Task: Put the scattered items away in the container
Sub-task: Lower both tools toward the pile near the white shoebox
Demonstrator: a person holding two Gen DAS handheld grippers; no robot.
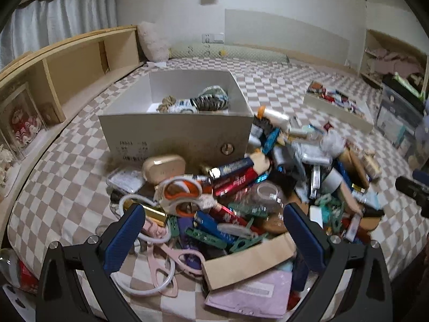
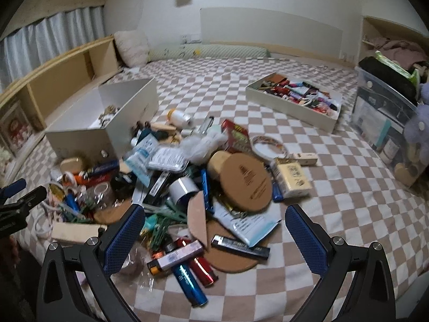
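Left wrist: tongs [image 1: 214, 230] spread over clutter [image 1: 241, 187].

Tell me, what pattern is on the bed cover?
The bed cover has a brown-and-white checkered pattern, clearest in the right wrist view.

- Bed [image 2: 335, 201] with a brown-and-white checked cover, spreading ahead of the fingers.
- Wooden shelf [image 1: 80, 61] along the bed's far left side, with a framed picture [image 1: 21, 118] at its near end.
- Grey curtain [image 1: 61, 13] above that shelf.
- Fluffy white pillow [image 2: 132, 47] far ahead to the left, against the wall.
- Long pale green bolster [image 2: 214, 51] along the far wall.
- Clear plastic bin [image 2: 383, 118] far right, a purple plush toy [image 2: 418, 123] beside it.
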